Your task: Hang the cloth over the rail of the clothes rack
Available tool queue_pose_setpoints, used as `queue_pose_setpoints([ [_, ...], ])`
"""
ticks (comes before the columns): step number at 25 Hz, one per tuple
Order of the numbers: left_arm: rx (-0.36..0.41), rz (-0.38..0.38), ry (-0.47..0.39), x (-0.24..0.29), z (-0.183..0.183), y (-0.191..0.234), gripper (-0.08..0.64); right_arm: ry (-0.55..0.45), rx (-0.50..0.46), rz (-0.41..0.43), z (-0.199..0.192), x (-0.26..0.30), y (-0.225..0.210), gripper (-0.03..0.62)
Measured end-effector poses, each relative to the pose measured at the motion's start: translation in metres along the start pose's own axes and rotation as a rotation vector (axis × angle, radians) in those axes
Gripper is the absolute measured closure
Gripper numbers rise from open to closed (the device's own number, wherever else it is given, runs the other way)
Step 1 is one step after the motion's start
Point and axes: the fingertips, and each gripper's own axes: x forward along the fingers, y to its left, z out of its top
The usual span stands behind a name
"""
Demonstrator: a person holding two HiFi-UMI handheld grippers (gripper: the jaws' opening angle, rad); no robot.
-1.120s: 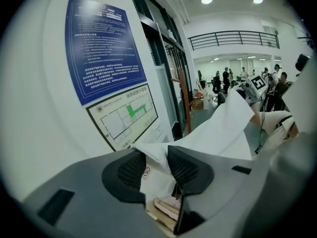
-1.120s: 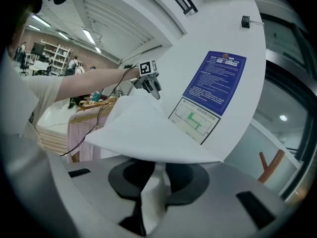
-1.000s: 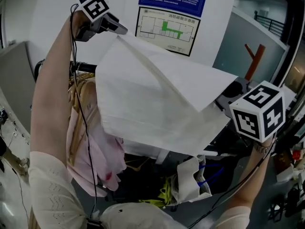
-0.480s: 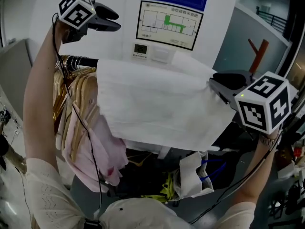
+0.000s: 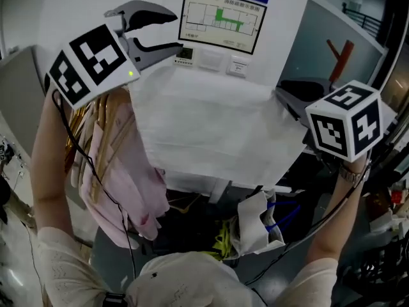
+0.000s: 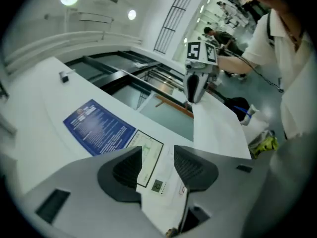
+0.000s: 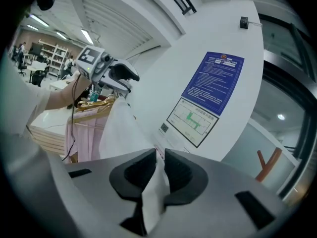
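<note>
The white cloth (image 5: 211, 133) lies draped across the top of the rack and hangs down its near side. The rail is hidden beneath the cloth and behind the left marker cube. My left gripper (image 5: 174, 31) hovers just above the cloth's far left corner, jaws wide apart and empty; in the left gripper view (image 6: 157, 165) only the wall shows between them. My right gripper (image 5: 281, 98) is shut on the cloth's right corner, and the right gripper view (image 7: 159, 170) shows a fold of the cloth (image 7: 116, 128) pinched between the pads.
Wooden hangers (image 5: 96, 126) with a pink garment (image 5: 128, 184) crowd the rack's left end. A white wall with a floor plan (image 5: 220, 18) and switches (image 5: 211, 57) stands right behind. Bags (image 5: 255, 235) and yellow clutter (image 5: 223, 254) lie below; a red post (image 5: 339, 59) is at the back right.
My left gripper let go of the cloth's left corner, opened and drew away from it. The cloth dropped from its raised slant and now lies flat over the rack. The right gripper kept its hold.
</note>
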Motion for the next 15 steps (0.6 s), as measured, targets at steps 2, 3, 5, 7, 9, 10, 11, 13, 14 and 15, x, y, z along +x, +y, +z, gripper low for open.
queue_pose_setpoints([
  [2,-0.125,0.147,-0.024,-0.009,0.009,-0.005,0.351,-0.034,0.003,-0.01,0.001,-0.001,0.002,0.523],
  [3,-0.182,0.209,-0.047,-0.014,0.013,-0.01,0.351,-0.073,0.008,-0.026,0.003,-0.003,0.001,0.523],
  [5,-0.257,0.325,-0.095,-0.024,0.018,-0.023,0.357,-0.215,0.038,-0.108,0.011,-0.016,-0.003,0.523],
  [7,-0.282,0.441,-0.135,-0.036,0.017,-0.036,0.357,-0.4,0.055,-0.239,0.017,-0.041,-0.008,0.523],
  [9,-0.361,0.526,-0.163,-0.048,0.003,-0.051,0.357,-0.545,0.047,-0.343,0.011,-0.066,-0.005,0.522],
  [10,-0.448,0.539,-0.162,-0.054,-0.011,-0.061,0.357,-0.584,0.055,-0.363,0.0,-0.075,0.0,0.522],
  [11,-0.552,0.532,-0.157,-0.058,-0.029,-0.073,0.357,-0.604,0.08,-0.364,-0.014,-0.081,0.005,0.522],
  [13,-0.751,0.483,-0.134,-0.062,-0.066,-0.094,0.357,-0.622,0.173,-0.355,-0.046,-0.089,0.008,0.52],
  [14,-0.825,0.467,-0.115,-0.061,-0.081,-0.102,0.357,-0.626,0.225,-0.36,-0.062,-0.093,0.005,0.517],
  [15,-0.869,0.467,-0.084,-0.061,-0.094,-0.107,0.357,-0.623,0.271,-0.369,-0.076,-0.094,0.0,0.507],
])
